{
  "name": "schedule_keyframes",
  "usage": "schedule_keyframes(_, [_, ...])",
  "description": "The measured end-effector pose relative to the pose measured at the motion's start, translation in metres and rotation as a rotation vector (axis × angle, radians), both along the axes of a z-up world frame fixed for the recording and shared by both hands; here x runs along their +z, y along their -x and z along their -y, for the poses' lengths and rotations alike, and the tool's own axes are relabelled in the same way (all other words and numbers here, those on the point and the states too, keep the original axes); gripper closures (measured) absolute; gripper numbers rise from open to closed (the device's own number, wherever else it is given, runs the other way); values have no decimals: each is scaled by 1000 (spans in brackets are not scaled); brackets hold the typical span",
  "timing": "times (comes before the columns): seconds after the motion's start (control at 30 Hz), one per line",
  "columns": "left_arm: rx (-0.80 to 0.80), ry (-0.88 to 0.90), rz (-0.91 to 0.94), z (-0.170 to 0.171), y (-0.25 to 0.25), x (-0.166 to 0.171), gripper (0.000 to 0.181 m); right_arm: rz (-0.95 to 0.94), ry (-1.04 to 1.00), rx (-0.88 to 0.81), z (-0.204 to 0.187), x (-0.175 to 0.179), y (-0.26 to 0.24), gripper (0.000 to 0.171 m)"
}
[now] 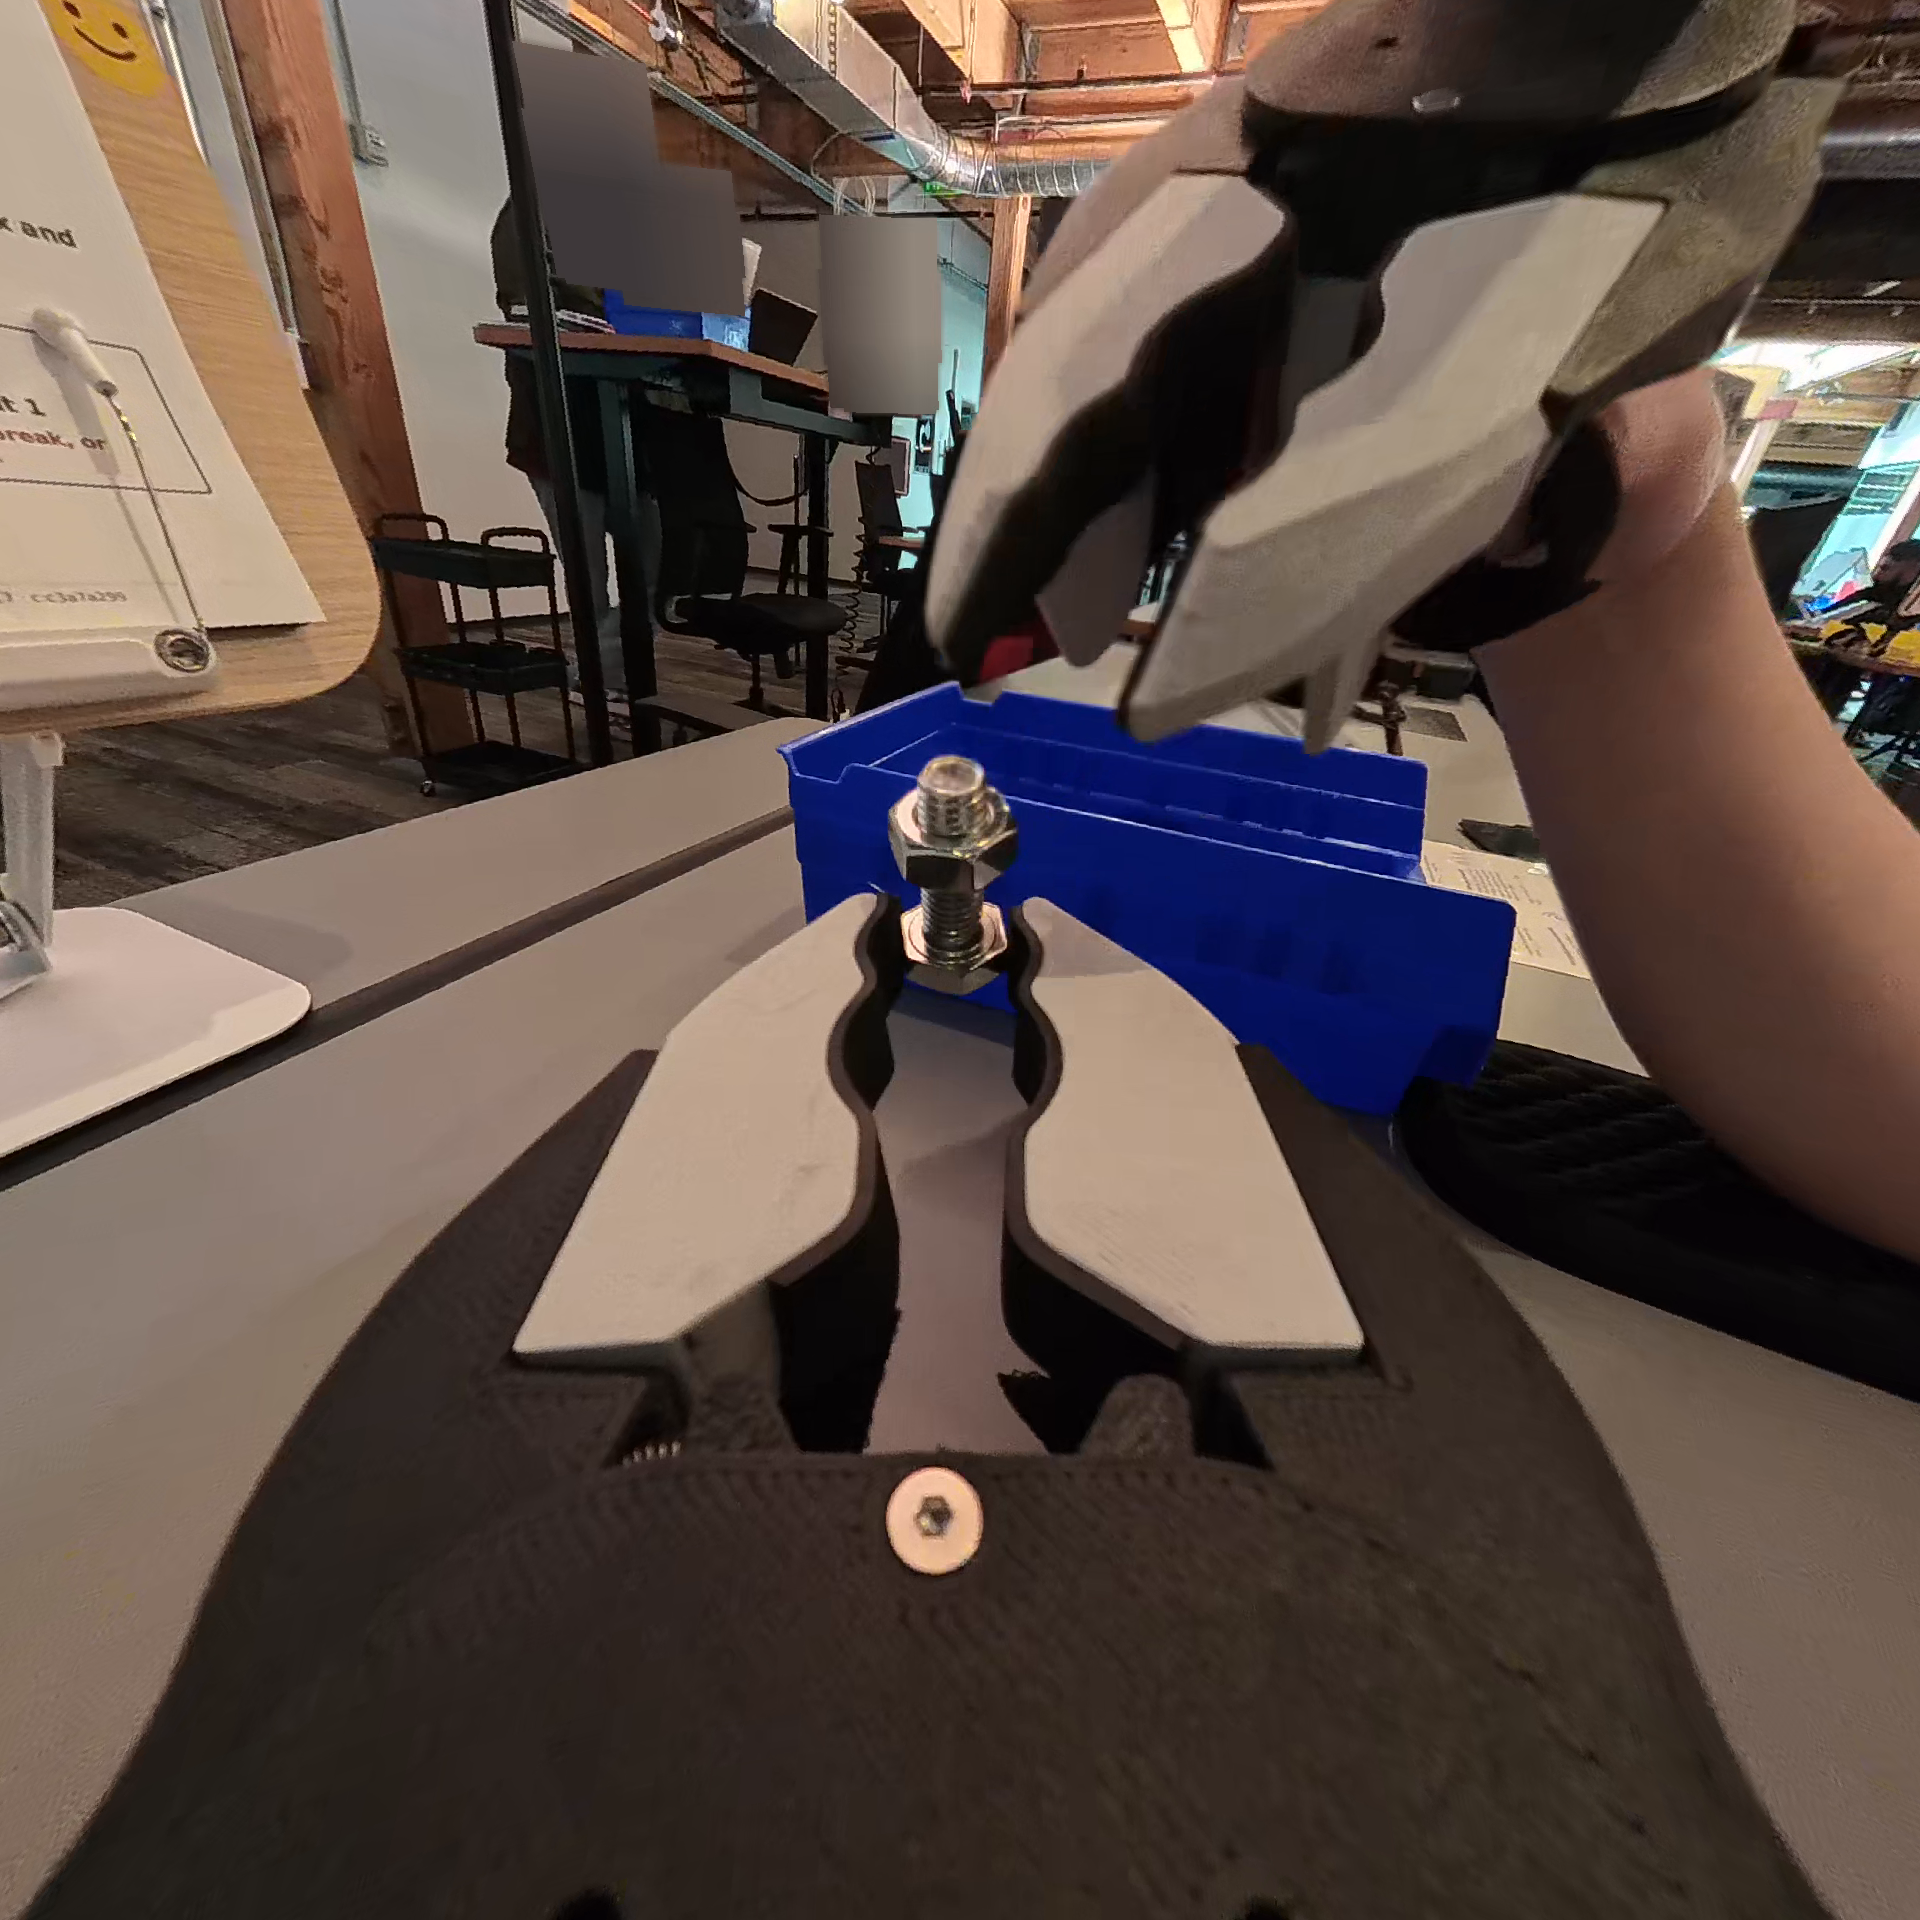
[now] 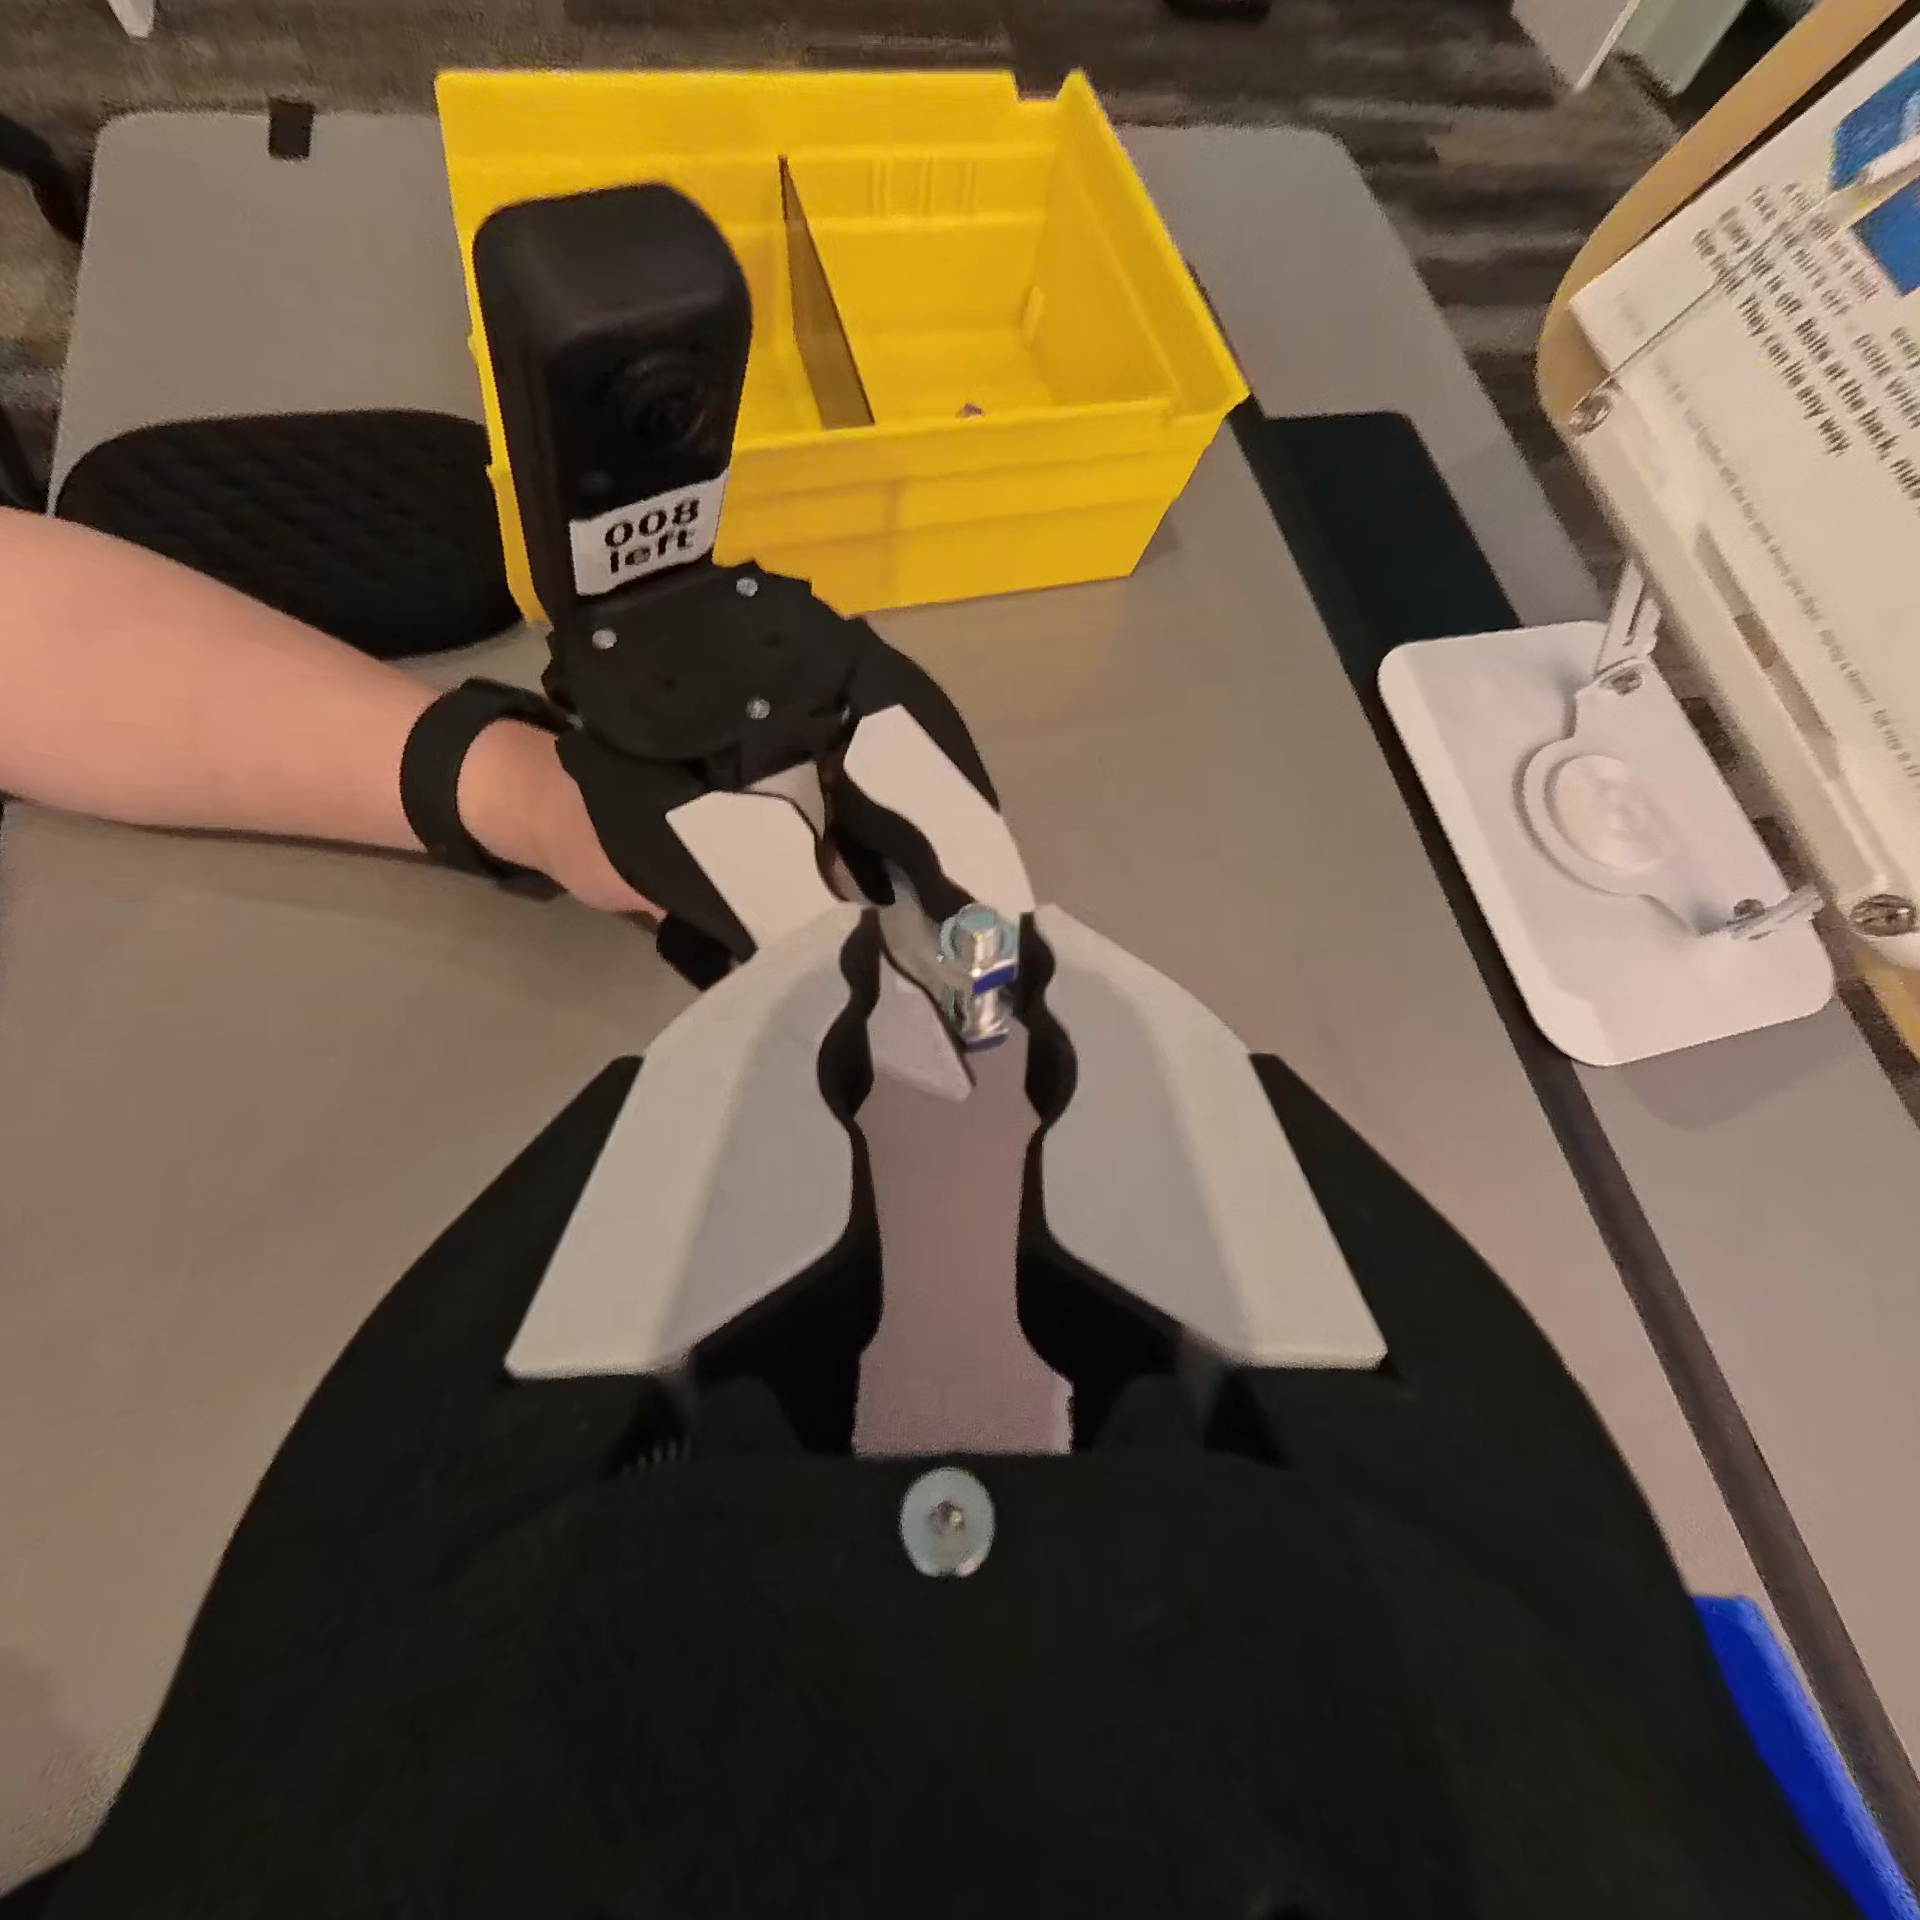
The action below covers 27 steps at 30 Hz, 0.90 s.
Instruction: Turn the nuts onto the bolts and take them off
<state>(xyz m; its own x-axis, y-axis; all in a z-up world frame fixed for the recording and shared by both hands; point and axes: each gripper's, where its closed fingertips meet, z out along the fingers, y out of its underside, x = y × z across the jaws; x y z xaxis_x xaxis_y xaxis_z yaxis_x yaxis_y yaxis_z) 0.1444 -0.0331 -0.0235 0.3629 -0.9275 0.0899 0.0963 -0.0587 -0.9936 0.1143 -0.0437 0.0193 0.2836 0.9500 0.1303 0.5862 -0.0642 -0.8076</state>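
My left gripper (image 1: pixel 951 940) is shut on the hex head of a steel bolt (image 1: pixel 943 914) and holds it upright above the grey table (image 1: pixel 468 1195). A hex nut (image 1: pixel 951 850) sits on the thread near the bolt's top. My right gripper (image 1: pixel 1049 691) hangs open just above the bolt, not touching it. In the right wrist view, the right gripper (image 2: pixel 945 935) has its tips on either side of the bolt and nut (image 2: pixel 977 977) with a gap. The left gripper (image 2: pixel 951 1003) comes in from the left, held by a hand.
A blue bin (image 1: pixel 1195 883) stands right behind the bolt. A yellow divided bin (image 2: pixel 1143 436) sits at the table's other end. A white stand (image 2: pixel 1558 831) with an instruction sheet is at the side. A black mesh pad (image 2: pixel 291 520) lies under the forearm. My right fingertips sit around 5 centimetres from my left ones.
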Motion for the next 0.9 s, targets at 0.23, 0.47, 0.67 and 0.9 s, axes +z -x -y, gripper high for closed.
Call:
schedule_keyframes(0.23, [-11,-2,-2,2,-1,0,163,69,-9,-10,-9,-18,0,145])
schedule_keyframes(0.47, [-27,-5,-1,4,-2,1,163,31,52,8,-8,-20,6,156])
schedule_keyframes(0.67, [-24,27,54,1,0,5,141,-19,90,-57,-17,-9,-4,157])
schedule_keyframes(0.9, [-17,71,2,-4,-6,-15,137,-67,41,-341,-28,38,-103,157])
